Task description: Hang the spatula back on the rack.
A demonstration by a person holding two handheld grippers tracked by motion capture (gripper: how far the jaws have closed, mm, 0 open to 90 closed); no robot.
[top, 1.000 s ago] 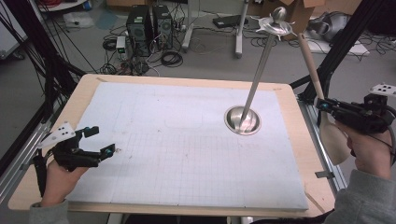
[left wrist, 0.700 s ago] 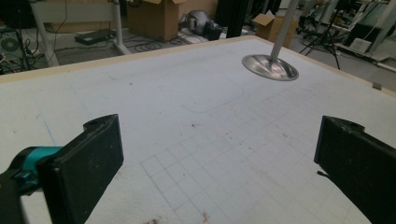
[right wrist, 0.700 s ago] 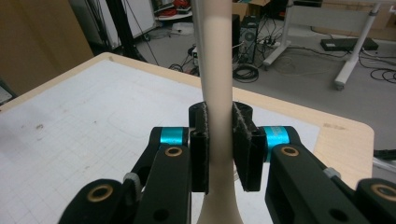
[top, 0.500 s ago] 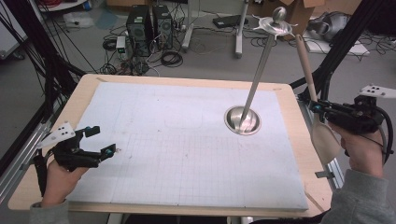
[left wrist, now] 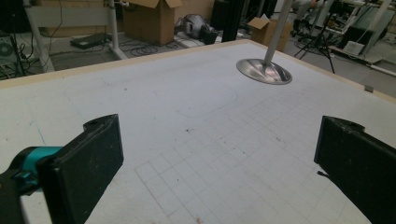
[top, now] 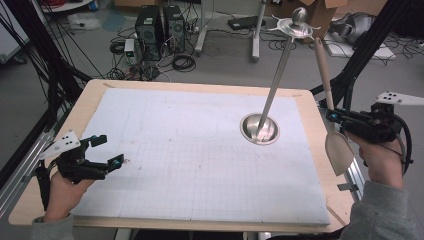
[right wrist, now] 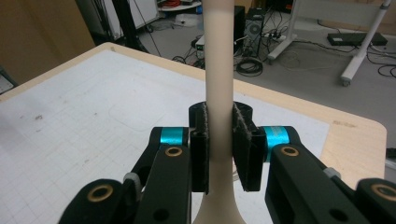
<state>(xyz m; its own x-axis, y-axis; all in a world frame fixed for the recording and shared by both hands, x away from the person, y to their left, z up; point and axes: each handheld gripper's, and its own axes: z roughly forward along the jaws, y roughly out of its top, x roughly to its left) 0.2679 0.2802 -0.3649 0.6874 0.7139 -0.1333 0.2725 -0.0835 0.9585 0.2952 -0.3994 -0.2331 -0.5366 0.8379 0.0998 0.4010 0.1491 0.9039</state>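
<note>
**Spoon carried upright at the table's right edge, stand waiting**

Compared with a second ago, the right gripper (top: 336,119) is sitting slightly lower and nearer along the right edge of the table (top: 190,87), and the wooden spoon (top: 330,107) it carries is standing a little more upright, its handle tip now rising close beside the ringed top of the metal hanging stand (top: 280,75). The shift is small, so the work is reading as a line-up rather than a real advance: the spoon is not yet hung, and its handle end is staying apart from the stand's hooks, as far as the high view lets me tell.

In the right gripper view the two black jaws are closed nearly together on the spoon's pale handle (right wrist: 218,93), pads pressing either side just above the neck where the bowl begins. The bowl is hanging below the grip, off the table's right edge.

The left gripper (top: 106,150) is resting at the near left of the white grid mat (top: 175,165), jaws spread wide with nothing between them; it is keeping to the same spot.
</note>
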